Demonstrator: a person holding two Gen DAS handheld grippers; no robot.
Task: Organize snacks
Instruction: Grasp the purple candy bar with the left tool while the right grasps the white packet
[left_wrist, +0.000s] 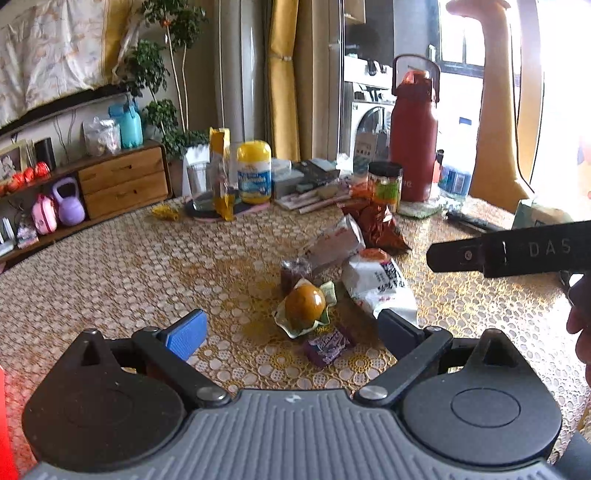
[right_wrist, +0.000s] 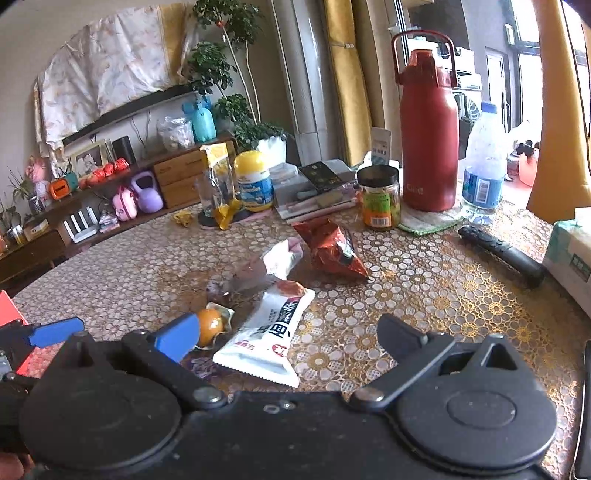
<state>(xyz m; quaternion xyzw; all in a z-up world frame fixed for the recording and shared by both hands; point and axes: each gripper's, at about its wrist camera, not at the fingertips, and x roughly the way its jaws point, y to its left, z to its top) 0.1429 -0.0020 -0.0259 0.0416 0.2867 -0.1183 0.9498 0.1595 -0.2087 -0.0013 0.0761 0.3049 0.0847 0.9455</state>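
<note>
**Mei:** Cluttered living room, round table (left_wrist: 110, 258) under a lace-patterned cover, and the snacks sit bunched in the middle of it. Biggest risk first?

**Jun:** That tall red flask (right_wrist: 428, 133) and the water bottle (right_wrist: 482, 162) at the far edge. A wide sweep toward the crumpled red foil bag (right_wrist: 332, 247) could knock them over.

**Mei:** And the grippers?

**Jun:** Both spread wide, holding nothing. The left gripper (left_wrist: 291, 332) hovers over the egg-shaped snack in its clear wrapper (left_wrist: 304, 304), with a small purple packet (left_wrist: 327, 347) just in front. The right gripper (right_wrist: 288, 332) is over the white packet (right_wrist: 266, 332).

**Mei:** They're near each other.

**Jun:** Yes, the right one's black finger shows at the edge of the left view. Reaching for the same pile, they could collide.

**Mei:** Smaller worries?

**Jun:** The white packet is flat and slick; fingers may slide off. The round egg could squirt sideways if pinched off-centre, nudging the purple packet.
</note>
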